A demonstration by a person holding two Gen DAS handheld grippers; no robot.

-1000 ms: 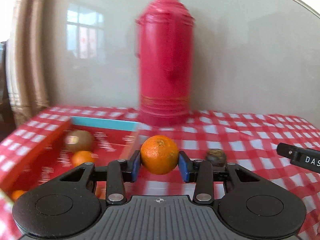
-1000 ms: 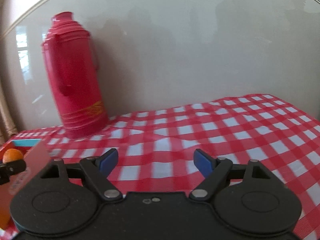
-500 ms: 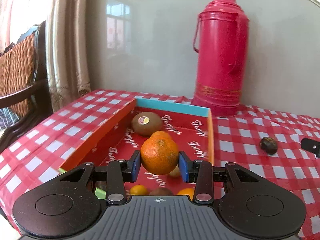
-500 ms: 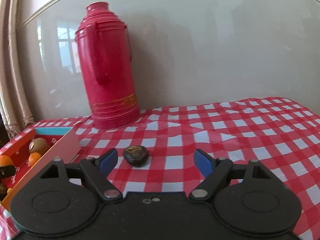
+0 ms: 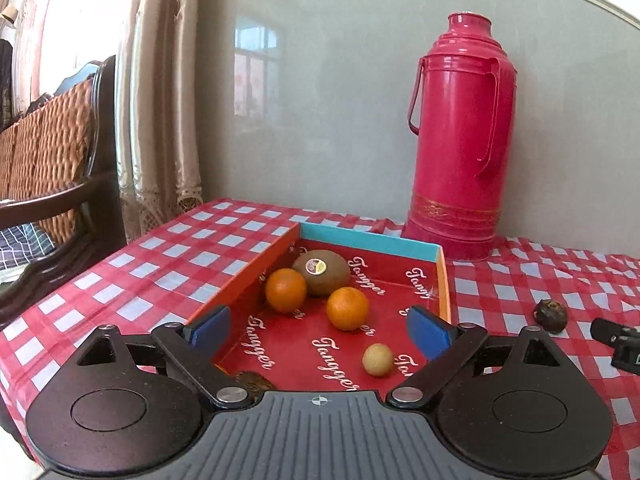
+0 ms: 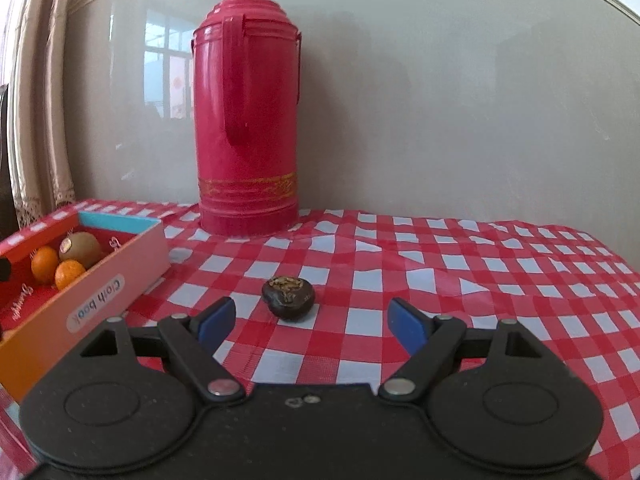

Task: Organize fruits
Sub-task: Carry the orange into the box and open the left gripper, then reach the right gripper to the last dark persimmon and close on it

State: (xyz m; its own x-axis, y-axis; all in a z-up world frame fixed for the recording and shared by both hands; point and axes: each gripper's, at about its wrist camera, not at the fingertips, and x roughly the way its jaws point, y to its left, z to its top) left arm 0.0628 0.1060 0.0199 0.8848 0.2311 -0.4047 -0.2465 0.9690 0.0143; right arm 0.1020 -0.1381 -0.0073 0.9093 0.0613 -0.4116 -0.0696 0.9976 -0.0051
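A red cardboard box (image 5: 445, 280) lies on the checked table and holds a kiwi (image 5: 321, 267), two oranges (image 5: 347, 308) (image 5: 285, 290), a small yellow fruit (image 5: 377, 359) and a dark fruit partly hidden at the near edge. My left gripper (image 5: 318, 330) is open and empty above the box's near end. A dark wrinkled fruit (image 6: 288, 298) lies on the cloth right of the box; it also shows in the left wrist view (image 5: 550, 315). My right gripper (image 6: 308, 322) is open and empty, just in front of that fruit. The box (image 6: 100, 300) is at its left.
A tall red thermos (image 5: 460, 140) stands behind the box against the grey wall, also in the right wrist view (image 6: 248, 120). A wicker chair (image 5: 52, 168) and curtain (image 5: 160, 80) are left of the table. The table's left edge is close to the box.
My left gripper has opened and let go of the orange, which now lies in the box. My right gripper has moved closer to the dark fruit on the cloth.
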